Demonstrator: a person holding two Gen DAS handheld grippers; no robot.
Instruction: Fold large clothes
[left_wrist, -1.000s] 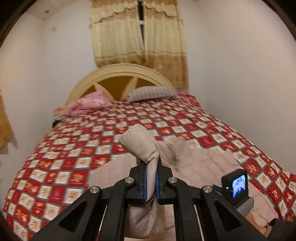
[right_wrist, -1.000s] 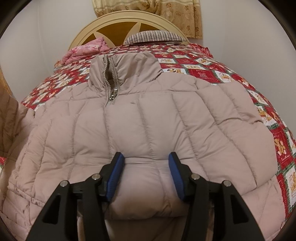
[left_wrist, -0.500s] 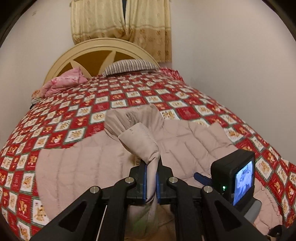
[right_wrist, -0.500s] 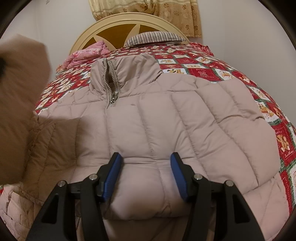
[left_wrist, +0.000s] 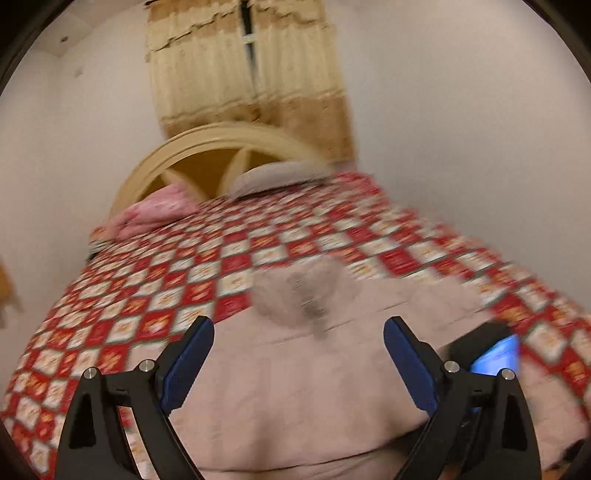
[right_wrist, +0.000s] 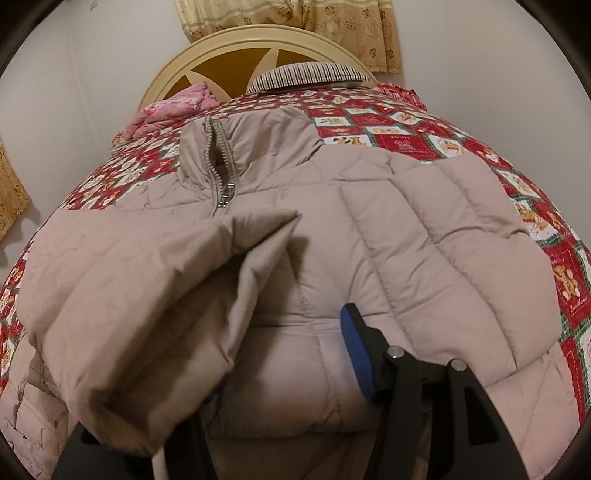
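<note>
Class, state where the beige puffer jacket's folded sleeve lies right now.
In the right wrist view, the sleeve lies lower left across the beige puffer jacket, below its zip, covering the right gripper's left finger.

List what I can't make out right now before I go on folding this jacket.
- Right wrist view: the right hand-held gripper has its left finger hidden under the folded-over sleeve, so whether it pinches the jacket is unclear.
- Left wrist view: motion blur smears the jacket's collar.
- Both views: the jacket's hem is cut off by the bottom edge.

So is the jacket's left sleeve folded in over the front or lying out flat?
Folded in: the sleeve lies across the jacket front, below the zipper.
</note>
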